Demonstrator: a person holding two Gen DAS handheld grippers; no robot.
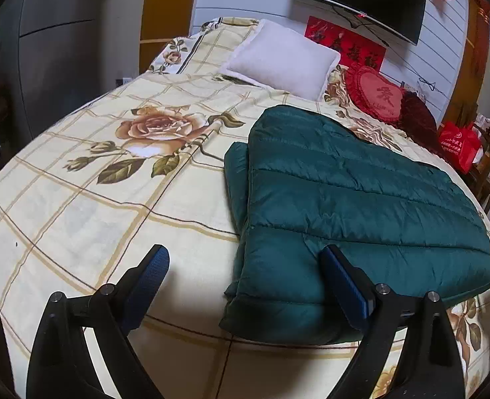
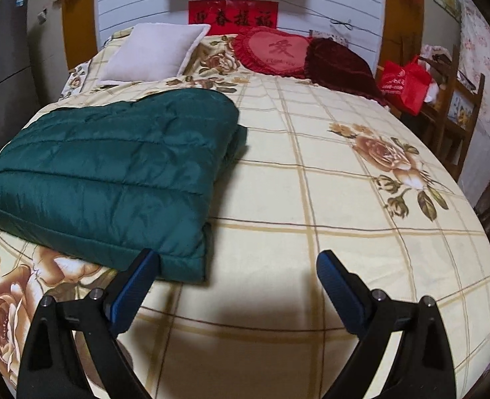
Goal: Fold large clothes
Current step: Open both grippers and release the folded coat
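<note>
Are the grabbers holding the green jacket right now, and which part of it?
No, nothing is held. The left gripper and right gripper both stand open by the near corners of the folded green jacket, pinching none of it.

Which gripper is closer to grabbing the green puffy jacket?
Probably the left gripper: its open jaws straddle the green jacket's near corner. The right gripper is open mostly over bare bedspread, jacket beside its left finger.
</note>
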